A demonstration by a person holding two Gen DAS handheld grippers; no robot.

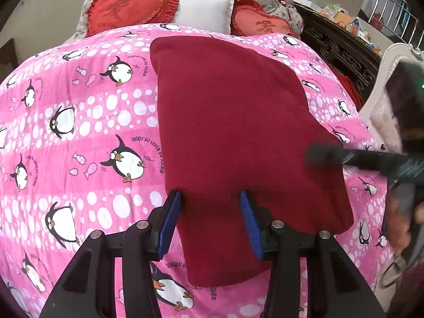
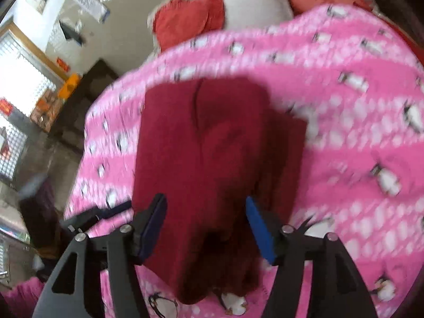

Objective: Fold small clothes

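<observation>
Dark red fleece: the garment (image 1: 238, 137) lies flat on the bed, on a pink penguin-print quilt (image 1: 79, 122), near the middle and running away from the person toward the pillows.
Garment condition: already doubled over at least once, to judge by the smooth slab shape in the left wrist view and the layered edge and seam line in the right wrist view. Which kind of clothing it is, I cannot tell.
Left gripper (image 1: 210, 221): jaws wide, holding nothing, poised over the near end of the garment; whether the blue pads (image 1: 169, 222) touch the cloth I cannot tell.
Right gripper (image 2: 206, 225): jaws wide, holding nothing, also over the near part of the garment. This view is blurred, so fine detail is unreliable. In the left wrist view it shows as a dark smear at the garment's right edge.
Step in hand: my judgement is that this falls between folds, with both tools free and lined up for a fresh grip.
Next move calls for: each gripper closing on a near corner or edge, catching all layers together, then carrying that end evenly over toward the far end.
Risk noted: soft quilt underneath may get pinched along with the fleece.
Surroundings: red heart cushions (image 1: 132, 8) and a white pillow (image 1: 205, 10) at the head of the bed, well apart from the work.
</observation>
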